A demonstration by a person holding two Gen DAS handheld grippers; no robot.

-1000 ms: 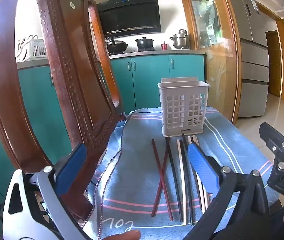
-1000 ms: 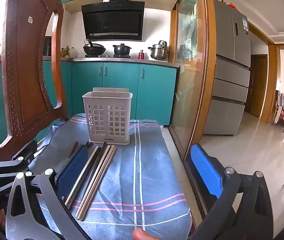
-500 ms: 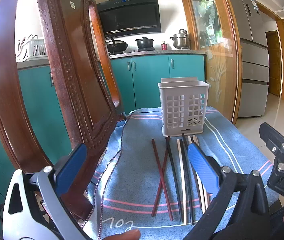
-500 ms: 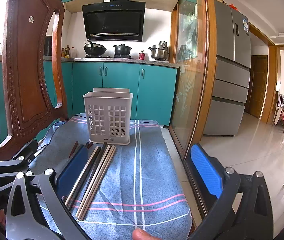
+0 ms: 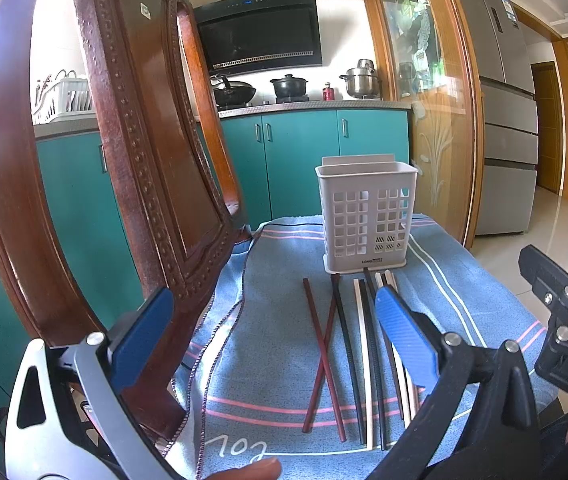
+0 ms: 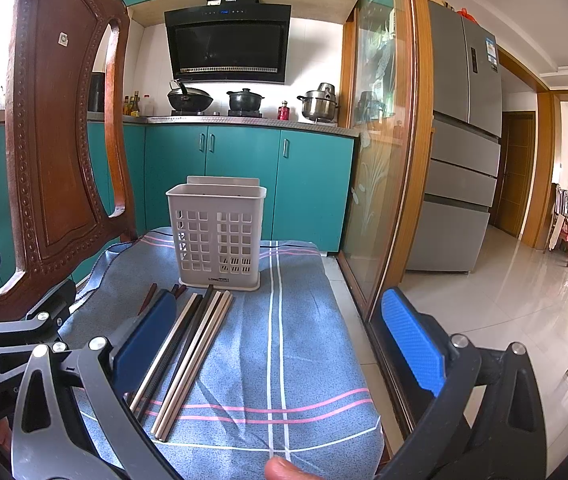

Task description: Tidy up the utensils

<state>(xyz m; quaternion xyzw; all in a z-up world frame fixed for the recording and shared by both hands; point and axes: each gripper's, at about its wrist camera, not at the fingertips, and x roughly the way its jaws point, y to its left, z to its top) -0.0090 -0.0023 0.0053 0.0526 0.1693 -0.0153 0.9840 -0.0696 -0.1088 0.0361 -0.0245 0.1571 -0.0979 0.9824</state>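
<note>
A white perforated utensil holder [image 5: 366,216] [image 6: 217,236] stands upright at the far end of a blue striped cloth [image 5: 275,320] [image 6: 284,320]. In front of it lie several chopsticks [image 5: 360,352] [image 6: 187,344] side by side, two dark red ones [image 5: 322,352] crossed at the left. My left gripper [image 5: 271,324] hovers open above the near ends of the chopsticks, holding nothing. My right gripper [image 6: 275,328] is open and empty too, to the right of the chopsticks; its left pad [image 6: 143,340] hides part of them.
A carved wooden chair back [image 5: 131,160] [image 6: 55,140] rises close on the left. A glass sliding door with a wooden frame [image 6: 388,140] borders the right edge of the cloth. Teal kitchen cabinets [image 6: 243,184] and a fridge [image 6: 460,140] lie beyond.
</note>
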